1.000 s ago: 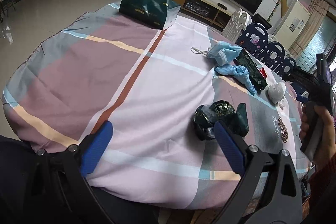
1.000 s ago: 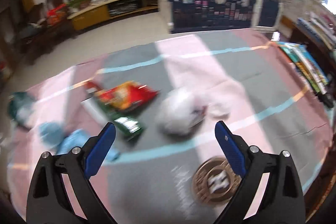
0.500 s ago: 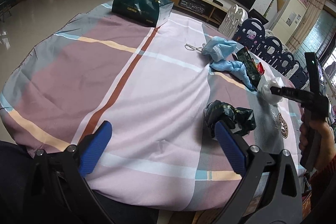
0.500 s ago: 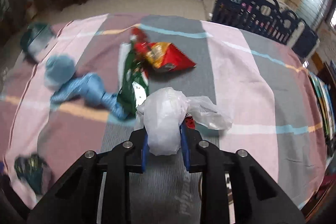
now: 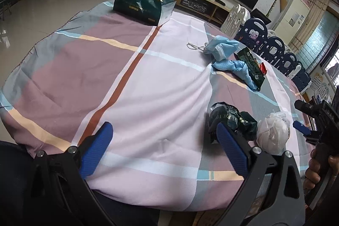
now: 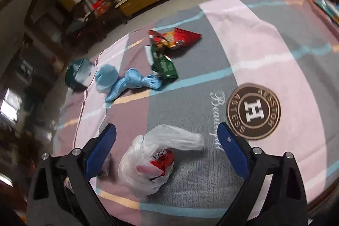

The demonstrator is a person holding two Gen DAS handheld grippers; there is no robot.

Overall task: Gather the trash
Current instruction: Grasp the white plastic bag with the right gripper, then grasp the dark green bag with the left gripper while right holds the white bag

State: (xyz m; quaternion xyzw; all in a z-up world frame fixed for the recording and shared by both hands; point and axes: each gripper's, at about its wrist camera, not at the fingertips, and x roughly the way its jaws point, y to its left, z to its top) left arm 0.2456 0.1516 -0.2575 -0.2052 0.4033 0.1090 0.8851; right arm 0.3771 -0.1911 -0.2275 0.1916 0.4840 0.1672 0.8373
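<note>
White plastic bag (image 6: 148, 164) lies on the checked tablecloth (image 5: 148, 82) between the opening jaws of the right gripper (image 6: 167, 147) — pads clear of it.

Left gripper (image 5: 163, 147) spread wide, empty; its right finger partly hides one crumpled dark green wrapper (image 5: 231, 120). Farther off — two snack packets, one blue cloth (image 6: 131, 82), one face mask (image 5: 220, 48), blurred.

Table under a plaid cloth (image 5: 148, 86), on it green gift bag (image 5: 142, 4), blue mask (image 5: 220, 48), snack wrappers (image 6: 165, 52), white plastic bag (image 6: 152, 160)

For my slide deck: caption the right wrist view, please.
Right gripper jaws opening around a white plastic bag lying on the plaid tablecloth.
</note>
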